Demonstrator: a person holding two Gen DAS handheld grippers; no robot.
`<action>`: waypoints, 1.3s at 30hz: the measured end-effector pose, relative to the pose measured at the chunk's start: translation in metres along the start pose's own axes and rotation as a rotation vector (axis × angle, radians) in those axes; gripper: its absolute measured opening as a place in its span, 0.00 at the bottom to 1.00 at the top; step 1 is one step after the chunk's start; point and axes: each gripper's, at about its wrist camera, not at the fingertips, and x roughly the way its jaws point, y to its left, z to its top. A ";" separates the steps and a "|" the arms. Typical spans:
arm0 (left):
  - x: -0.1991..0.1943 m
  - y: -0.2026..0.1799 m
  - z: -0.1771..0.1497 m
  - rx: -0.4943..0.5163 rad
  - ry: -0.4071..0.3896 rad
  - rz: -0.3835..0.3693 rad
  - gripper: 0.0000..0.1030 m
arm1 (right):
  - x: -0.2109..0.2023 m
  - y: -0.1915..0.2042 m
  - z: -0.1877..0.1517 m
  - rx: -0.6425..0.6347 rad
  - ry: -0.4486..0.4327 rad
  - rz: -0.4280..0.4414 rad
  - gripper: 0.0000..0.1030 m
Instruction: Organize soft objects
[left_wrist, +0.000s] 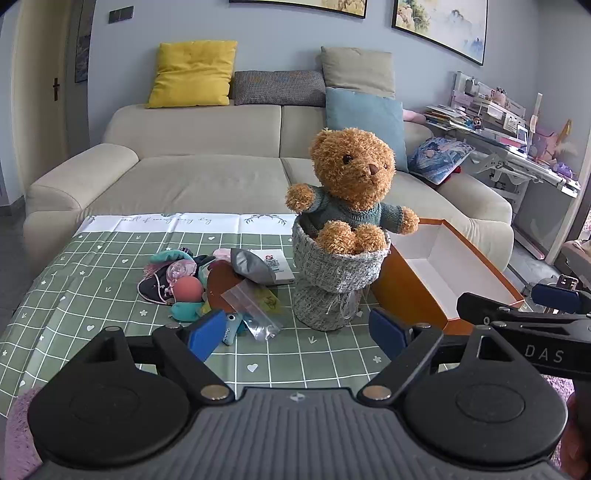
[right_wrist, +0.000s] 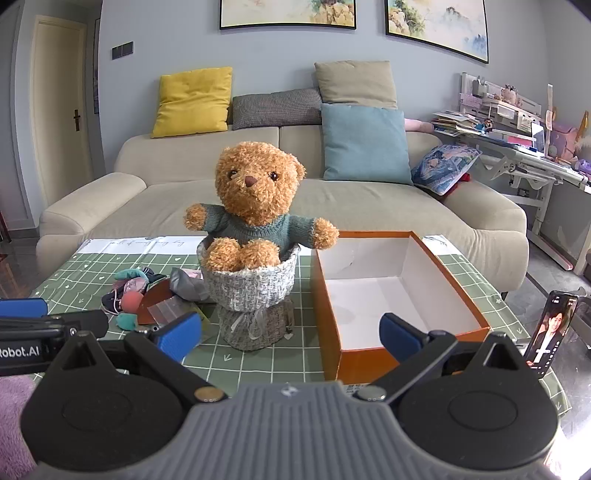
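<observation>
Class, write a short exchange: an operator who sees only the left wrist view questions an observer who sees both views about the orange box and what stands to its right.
Operator: Is the orange box empty? Its near wall hides part of the floor from me.
Observer: Yes, the orange box holds nothing; its whole white floor shows bare.
Operator: Anything right of it?
Observer: A phone stands upright there, screen lit.
</observation>
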 end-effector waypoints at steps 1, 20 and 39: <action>0.000 0.000 0.000 -0.001 0.000 0.000 0.99 | 0.000 0.000 0.000 0.000 -0.001 -0.001 0.98; 0.003 0.002 -0.001 -0.002 0.010 0.007 0.99 | -0.001 0.000 -0.001 -0.005 -0.003 0.005 0.98; 0.003 0.003 0.000 -0.003 0.013 0.008 0.99 | 0.001 -0.001 -0.001 -0.013 0.009 0.009 0.98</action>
